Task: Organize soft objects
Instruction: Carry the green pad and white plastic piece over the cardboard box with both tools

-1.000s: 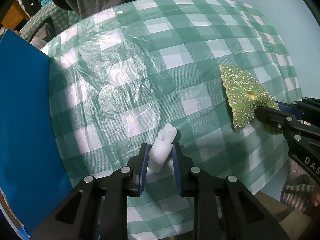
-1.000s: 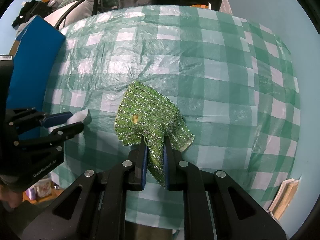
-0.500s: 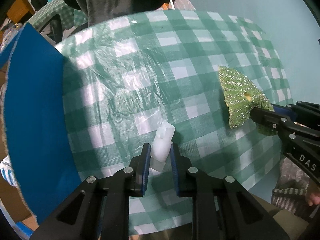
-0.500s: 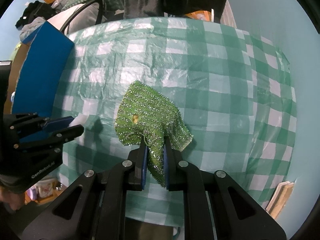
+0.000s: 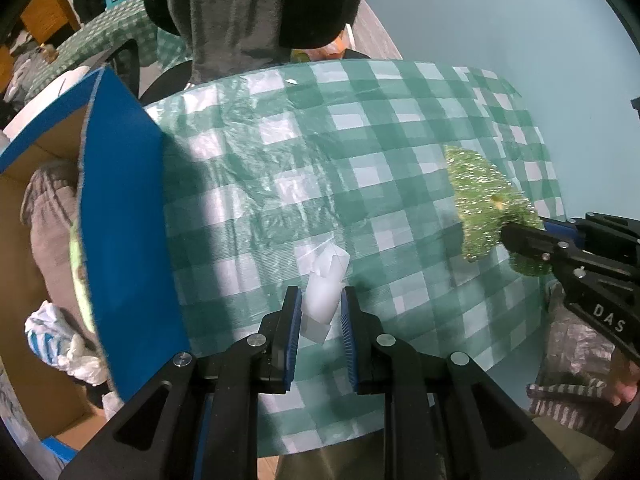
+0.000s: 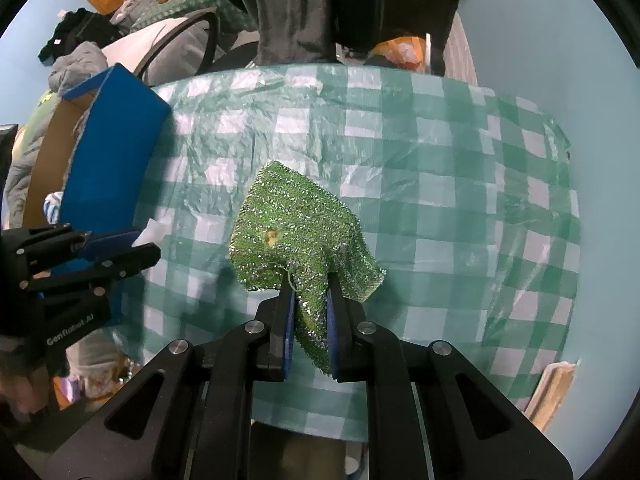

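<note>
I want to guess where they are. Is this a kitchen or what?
Probably a lived-in room at home, not clearly a kitchen: a table under a green checked tablecloth, a blue cardboard box of soft things, and clothes heaped on a chair behind.

A green-checked tablecloth (image 5: 360, 152) under crinkled clear plastic covers the table.

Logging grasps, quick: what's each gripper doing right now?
Left gripper: shut on the white foam piece.
Right gripper: shut on the green sparkly cloth.
</note>
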